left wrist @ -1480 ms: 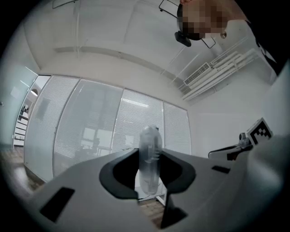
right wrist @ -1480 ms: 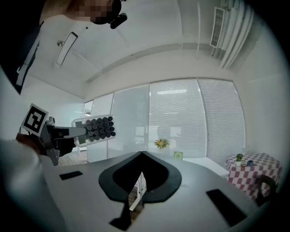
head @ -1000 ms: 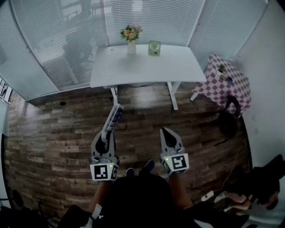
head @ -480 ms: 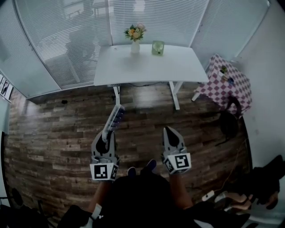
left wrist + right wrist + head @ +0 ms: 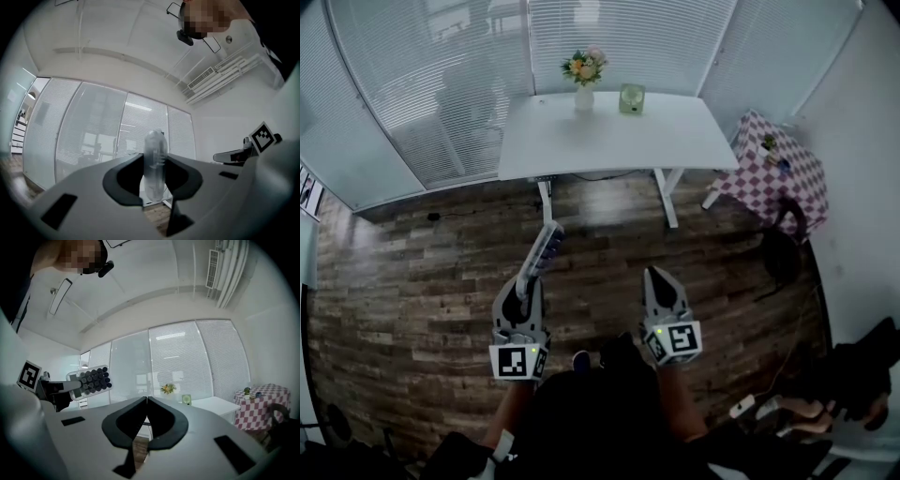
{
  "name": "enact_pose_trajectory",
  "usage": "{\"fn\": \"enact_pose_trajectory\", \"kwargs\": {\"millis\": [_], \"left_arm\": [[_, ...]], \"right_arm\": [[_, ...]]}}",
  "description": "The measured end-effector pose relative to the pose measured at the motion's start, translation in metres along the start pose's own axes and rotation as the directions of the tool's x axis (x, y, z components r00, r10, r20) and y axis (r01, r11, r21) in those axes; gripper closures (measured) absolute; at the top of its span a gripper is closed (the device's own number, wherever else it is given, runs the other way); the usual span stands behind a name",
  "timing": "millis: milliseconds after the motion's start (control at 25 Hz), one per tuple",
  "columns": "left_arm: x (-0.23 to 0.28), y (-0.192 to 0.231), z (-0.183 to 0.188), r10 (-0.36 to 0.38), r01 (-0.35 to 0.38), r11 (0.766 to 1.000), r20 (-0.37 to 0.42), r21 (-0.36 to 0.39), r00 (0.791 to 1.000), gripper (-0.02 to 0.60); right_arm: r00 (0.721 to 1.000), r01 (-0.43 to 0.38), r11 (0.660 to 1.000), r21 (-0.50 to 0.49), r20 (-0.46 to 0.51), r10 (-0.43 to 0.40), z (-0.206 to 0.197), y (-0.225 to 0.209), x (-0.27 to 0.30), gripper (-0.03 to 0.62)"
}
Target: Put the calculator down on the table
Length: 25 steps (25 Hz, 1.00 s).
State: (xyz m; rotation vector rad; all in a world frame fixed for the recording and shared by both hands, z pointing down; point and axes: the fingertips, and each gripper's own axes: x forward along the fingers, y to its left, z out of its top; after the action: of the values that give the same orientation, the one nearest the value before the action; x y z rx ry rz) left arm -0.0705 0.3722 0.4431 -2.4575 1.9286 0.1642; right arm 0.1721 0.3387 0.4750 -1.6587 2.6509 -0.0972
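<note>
A white calculator [image 5: 539,255] with dark keys sticks out edge-on from my left gripper [image 5: 521,291], which is shut on its near end. In the left gripper view the calculator [image 5: 154,166] stands as a thin upright edge between the jaws. The right gripper view shows its key face [image 5: 91,379] at the left. My right gripper [image 5: 662,286] is shut with nothing in it, its tips [image 5: 146,399] touching. Both grippers hover over the wood floor, short of the white table [image 5: 666,141] ahead.
On the table's far edge stand a vase of flowers [image 5: 584,77] and a small green clock [image 5: 631,98]. A checkered side table [image 5: 773,178] stands at the right, with a dark chair [image 5: 783,258] near it. Blinds cover the windows behind. My feet [image 5: 600,356] show below.
Both grippers have drifted slightly forward toward the table with the calculator still held. The view has shifted a little.
</note>
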Motion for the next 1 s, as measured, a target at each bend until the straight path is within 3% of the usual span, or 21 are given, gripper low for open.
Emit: {"fn": "enact_pose_trajectory", "kwargs": {"millis": [360, 1000], "left_arm": [[0.022, 0.014, -0.017, -0.030, 0.030, 1.000, -0.002, 0.002, 1.000, 0.482], [0.134, 0.048, -0.016, 0.039, -0.039, 0.999, 0.000, -0.018, 0.999, 0.480]], "right_arm": [[0.998, -0.047, 0.999, 0.024, -0.031, 0.047, -0.019, 0.002, 0.036, 0.588], [0.994, -0.102, 0.994, 0.029, -0.041, 0.103, -0.008, -0.050, 0.158, 0.588]]}}
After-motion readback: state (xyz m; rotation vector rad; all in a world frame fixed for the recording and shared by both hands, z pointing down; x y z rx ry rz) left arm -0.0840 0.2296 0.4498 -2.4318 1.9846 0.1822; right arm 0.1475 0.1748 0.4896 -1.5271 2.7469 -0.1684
